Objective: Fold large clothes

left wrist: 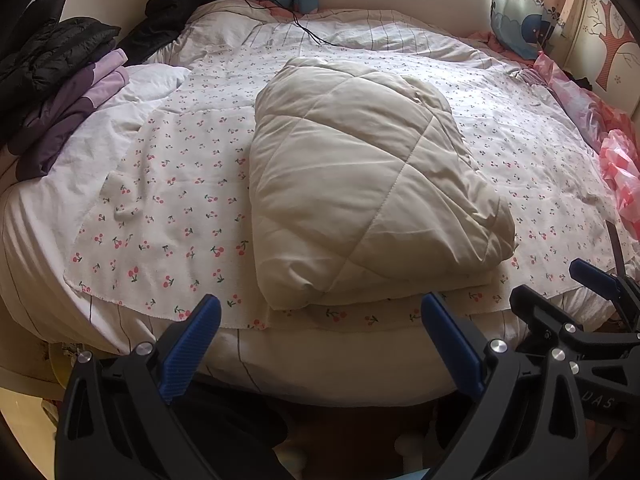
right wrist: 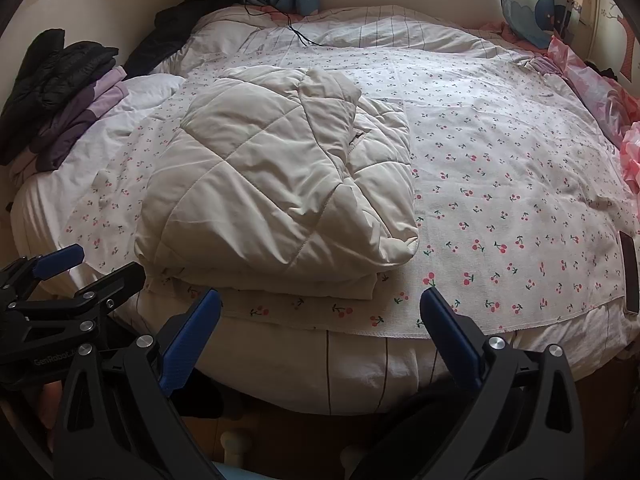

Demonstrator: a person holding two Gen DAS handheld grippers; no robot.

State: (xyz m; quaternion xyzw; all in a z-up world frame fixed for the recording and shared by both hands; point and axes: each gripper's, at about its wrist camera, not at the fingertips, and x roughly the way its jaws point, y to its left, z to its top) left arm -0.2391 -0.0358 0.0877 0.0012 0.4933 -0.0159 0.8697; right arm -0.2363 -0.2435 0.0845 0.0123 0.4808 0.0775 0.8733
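A cream quilted coat [left wrist: 360, 184] lies folded into a thick bundle on the cherry-print sheet [left wrist: 172, 208] near the bed's front edge. It also shows in the right wrist view [right wrist: 276, 192]. My left gripper [left wrist: 320, 320] is open and empty, held just off the bed's front edge, below the bundle. My right gripper [right wrist: 320, 312] is open and empty, also off the front edge, to the right of the bundle. The right gripper shows at the lower right of the left view [left wrist: 592, 292]; the left gripper shows at the lower left of the right view [right wrist: 68, 276].
A pile of black and purple clothes [left wrist: 60, 80] lies at the bed's left. Pink plastic bags [left wrist: 616, 164] lie at the right edge. A dark phone [right wrist: 630, 276] lies at the sheet's right front. A black cable [left wrist: 304, 28] trails at the back.
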